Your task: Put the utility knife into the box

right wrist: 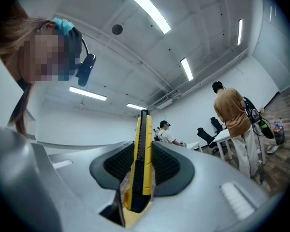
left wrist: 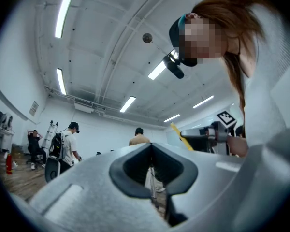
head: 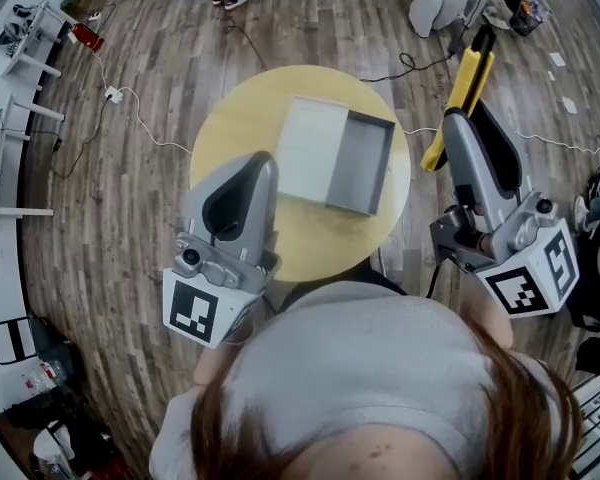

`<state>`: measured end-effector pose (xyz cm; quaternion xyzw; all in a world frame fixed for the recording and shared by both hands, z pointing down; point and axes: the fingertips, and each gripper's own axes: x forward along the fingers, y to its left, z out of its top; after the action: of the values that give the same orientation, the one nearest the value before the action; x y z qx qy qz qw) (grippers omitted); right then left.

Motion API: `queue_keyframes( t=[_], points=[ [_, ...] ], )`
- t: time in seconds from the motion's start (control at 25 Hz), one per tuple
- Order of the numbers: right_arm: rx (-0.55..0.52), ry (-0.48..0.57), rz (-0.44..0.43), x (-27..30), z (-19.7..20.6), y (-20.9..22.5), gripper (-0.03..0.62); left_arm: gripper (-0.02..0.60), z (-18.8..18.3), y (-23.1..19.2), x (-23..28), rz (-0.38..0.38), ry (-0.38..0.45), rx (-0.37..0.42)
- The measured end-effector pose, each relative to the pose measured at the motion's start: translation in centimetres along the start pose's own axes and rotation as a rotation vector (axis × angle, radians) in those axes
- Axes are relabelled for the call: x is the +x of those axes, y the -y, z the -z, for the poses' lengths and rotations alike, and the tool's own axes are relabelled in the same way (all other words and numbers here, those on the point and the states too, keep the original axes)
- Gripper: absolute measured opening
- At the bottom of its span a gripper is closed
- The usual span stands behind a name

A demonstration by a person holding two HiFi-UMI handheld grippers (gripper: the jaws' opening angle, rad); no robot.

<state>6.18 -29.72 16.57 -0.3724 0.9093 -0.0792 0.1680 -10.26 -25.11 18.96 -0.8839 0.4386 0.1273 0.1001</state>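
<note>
The yellow and black utility knife (head: 466,80) stands upright between the jaws of my right gripper (head: 467,126), which is shut on it, past the round table's right edge. In the right gripper view the utility knife (right wrist: 144,151) sticks up well above the ribbed pads (right wrist: 170,164). The box (head: 372,140) lies open on the yellow table (head: 235,123), a grey tray with a white lid (head: 305,148) beside it. My left gripper (head: 256,171) is over the table's near left part, left of the box. It is shut and holds nothing (left wrist: 151,151).
The table stands on a wooden floor with a white cable (head: 130,118) trailing at the left. White racks (head: 30,43) line the far left wall. Several people stand in the room (left wrist: 70,146). A person in tan (right wrist: 232,111) stands near desks and chairs.
</note>
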Motion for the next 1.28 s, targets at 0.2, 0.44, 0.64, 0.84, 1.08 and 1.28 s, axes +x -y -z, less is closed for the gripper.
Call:
queue_keyframes(
  t=[0.2,0.44,0.64,0.84,1.08,1.28],
  points=[
    [0.087,-0.07,0.021,0.5,2.1,1.3,0.117,0.002,1.4,0.1,0.4,0.017,-0.022,-0.019],
    [0.207,-0.124,0.042,1.6,4.8,2.1,0.117,0.002,2.0,-1.4,-0.3,-0.003,-0.038,-0.019],
    [0.233,-0.19,0.089,1.9,7.9,3.4,0.117,0.002,2.6,-1.5,0.0,0.005,-0.038,-0.041],
    [0.273,-0.251,0.142,2.1,11.6,4.5,0.117,0.002,3.4,-2.1,-0.2,0.012,-0.06,-0.056],
    [0.355,-0.346,0.23,1.2,16.9,6.7,0.117,0.002,4.2,-2.4,-0.4,0.008,-0.081,-0.063],
    [0.377,-0.417,0.295,0.3,20.2,7.8,0.117,0.002,5.2,-2.6,-0.3,0.005,-0.107,-0.064]
  ],
)
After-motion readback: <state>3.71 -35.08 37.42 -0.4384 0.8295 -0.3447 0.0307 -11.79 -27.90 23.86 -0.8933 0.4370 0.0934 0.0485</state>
